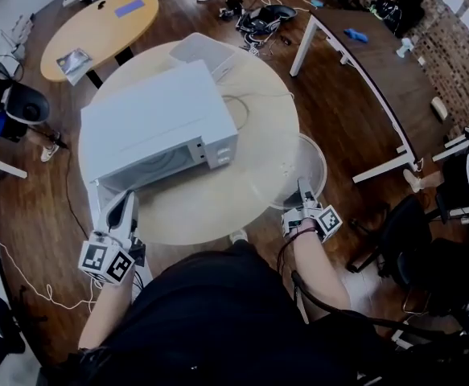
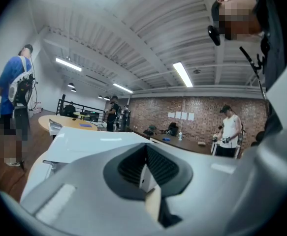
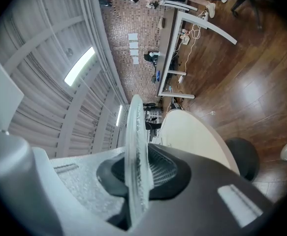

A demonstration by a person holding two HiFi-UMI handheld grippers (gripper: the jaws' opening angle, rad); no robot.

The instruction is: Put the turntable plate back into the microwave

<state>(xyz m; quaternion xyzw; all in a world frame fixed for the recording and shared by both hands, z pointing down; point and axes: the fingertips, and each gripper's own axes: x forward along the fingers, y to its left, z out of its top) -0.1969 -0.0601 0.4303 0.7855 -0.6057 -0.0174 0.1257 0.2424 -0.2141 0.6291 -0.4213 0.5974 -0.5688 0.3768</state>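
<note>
A white microwave (image 1: 162,123) stands on a round pale table (image 1: 258,95), its front facing me and its door (image 1: 102,207) swung out at the left. The clear glass turntable plate (image 1: 302,167) hangs over the table's right edge. My right gripper (image 1: 305,193) is shut on its near rim. The right gripper view shows the plate (image 3: 136,151) edge-on between the jaws of the right gripper (image 3: 137,181). My left gripper (image 1: 127,203) sits by the open door, jaws close together. In the left gripper view (image 2: 150,181) only a narrow slit shows, with the microwave (image 2: 94,144) beyond.
A white box (image 1: 206,51) lies behind the microwave. A second round wooden table (image 1: 97,26) stands at the back left and a long desk (image 1: 379,63) at the right. An office chair (image 1: 411,232) is close to my right side. People (image 2: 15,97) stand about the room.
</note>
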